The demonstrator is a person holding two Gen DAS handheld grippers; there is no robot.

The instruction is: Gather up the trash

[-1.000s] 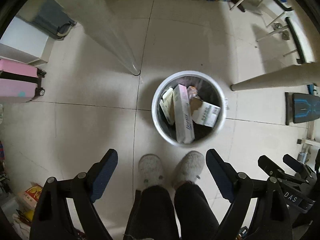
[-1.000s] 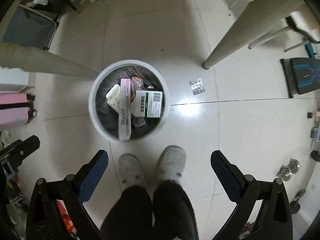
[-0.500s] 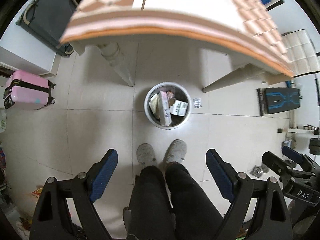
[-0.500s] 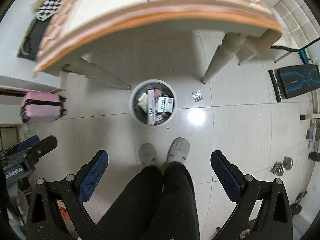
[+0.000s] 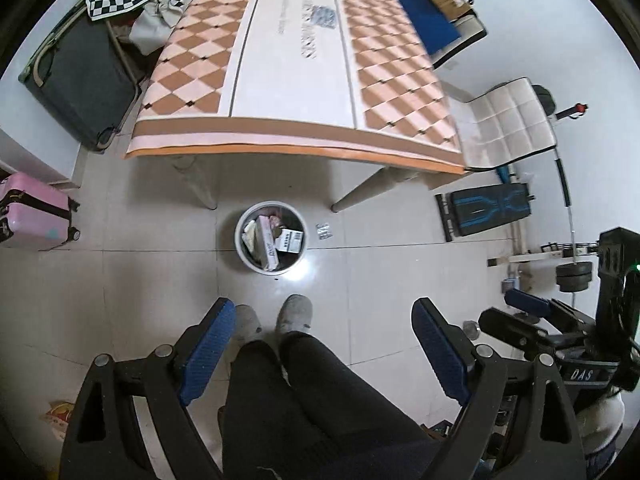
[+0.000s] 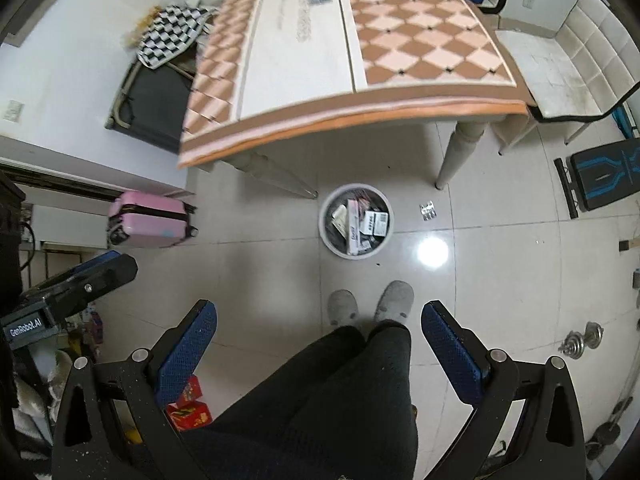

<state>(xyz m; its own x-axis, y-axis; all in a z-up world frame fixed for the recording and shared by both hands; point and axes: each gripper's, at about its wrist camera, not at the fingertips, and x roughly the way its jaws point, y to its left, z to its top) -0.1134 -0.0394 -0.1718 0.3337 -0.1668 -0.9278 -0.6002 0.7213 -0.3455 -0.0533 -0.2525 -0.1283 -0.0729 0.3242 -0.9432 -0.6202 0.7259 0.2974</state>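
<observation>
The tiled floor [image 5: 120, 280] is gleaming glossy, throwing back a bright glare. Paper cartons are filling the smooth white plastic bin [image 5: 271, 242]. The surface [image 5: 288, 80] is showing a matt checked cloth. Textured blue pads are lining the matt black fingers [image 6: 448, 356]. Fuzzy grey slippers [image 5: 294, 312] are looking soft.

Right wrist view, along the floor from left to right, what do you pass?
Pink suitcase → white trash bin → blister pack → black-and-blue bench pad.
</observation>
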